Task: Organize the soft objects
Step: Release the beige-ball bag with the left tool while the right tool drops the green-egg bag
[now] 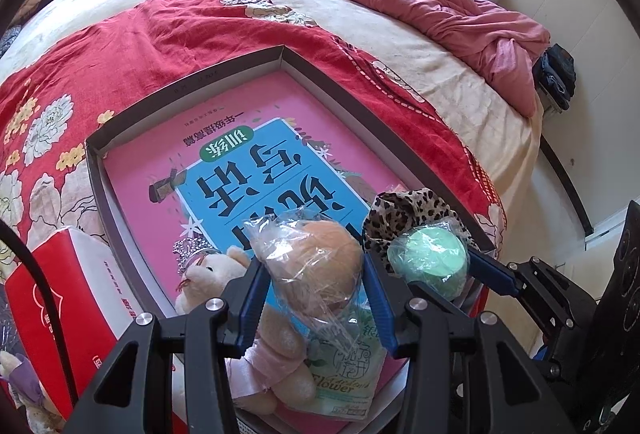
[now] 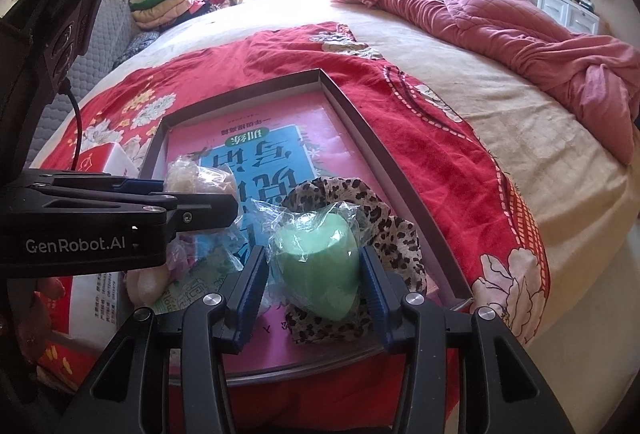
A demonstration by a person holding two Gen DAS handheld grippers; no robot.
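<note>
Sorting looks partly done: a teddy bear [image 1: 212, 274], a tissue pack [image 1: 344, 382] and a leopard scrunchie [image 2: 384, 230] already lie in the tray [image 2: 360, 114] on the bed. Left fingers [image 1: 316, 270] grip a wrapped tan sponge [image 1: 316, 258]; right fingers [image 2: 316, 266] bracket a green sponge [image 2: 320, 266] over the tray, contact unclear.

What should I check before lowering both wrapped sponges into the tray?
1. Left gripper grips the tan wrapped sponge: ok, pads press its sides.
2. Right gripper grips the green wrapped sponge: cannot tell, pads sit at its sides but contact is unclear.
3. Both sponges over the tray: ok.
4. Landing spot under green sponge: not ok, leopard-print cloth lies there.
5. Landing spot under tan sponge: not ok, plush bear and tissue pack lie below.
6. The two grippers apart: ok.
</note>
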